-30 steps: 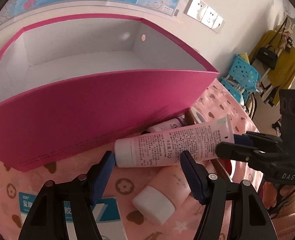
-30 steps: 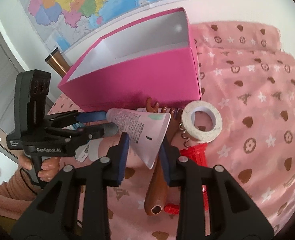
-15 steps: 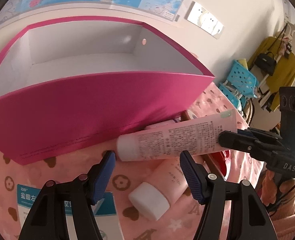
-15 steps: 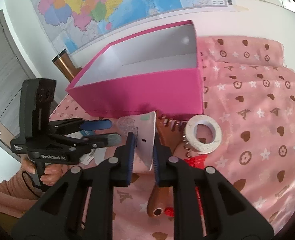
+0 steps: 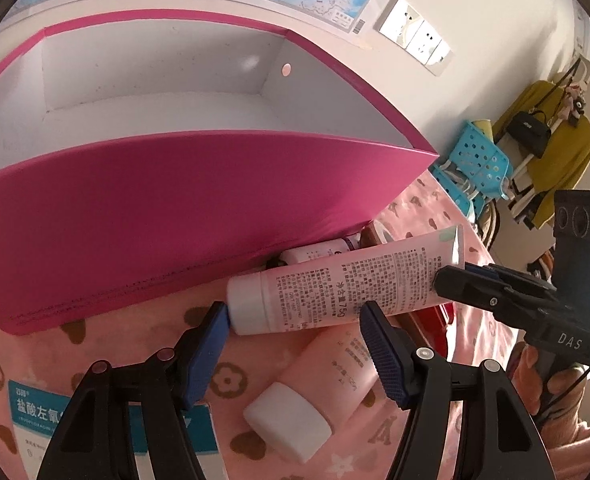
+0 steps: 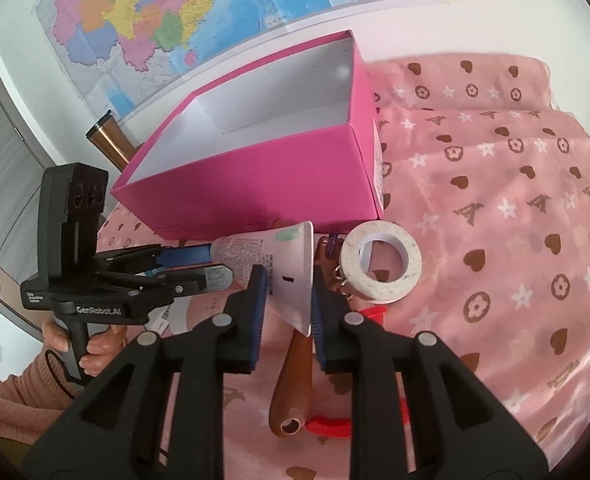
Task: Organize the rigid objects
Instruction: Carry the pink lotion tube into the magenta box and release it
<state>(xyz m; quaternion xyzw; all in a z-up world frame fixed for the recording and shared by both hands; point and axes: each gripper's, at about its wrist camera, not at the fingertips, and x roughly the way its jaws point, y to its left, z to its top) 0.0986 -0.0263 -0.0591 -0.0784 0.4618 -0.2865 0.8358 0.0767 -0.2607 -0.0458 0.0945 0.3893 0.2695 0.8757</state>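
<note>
Only the right wrist view shows the tape roll (image 6: 381, 268) beside the right gripper (image 6: 285, 292), whose fingers pinch the pink tube's (image 6: 271, 256) crimped end. The tube lies crosswise ahead of the wide-open, empty left gripper (image 5: 295, 340), its cap (image 5: 247, 304) toward the left finger.

"GenRobot.AI" showing on the left gripper (image 6: 211, 266); "DAS" showing on the right gripper (image 5: 451, 284); "75g" printing along the pink tube (image 5: 343, 284); "盐酸左氧" reading on the teal-and-white medicine box (image 5: 35, 412)

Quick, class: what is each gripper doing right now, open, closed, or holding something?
Left gripper: open, holding nothing.
Right gripper: shut on the flat end of the pink tube.
</note>
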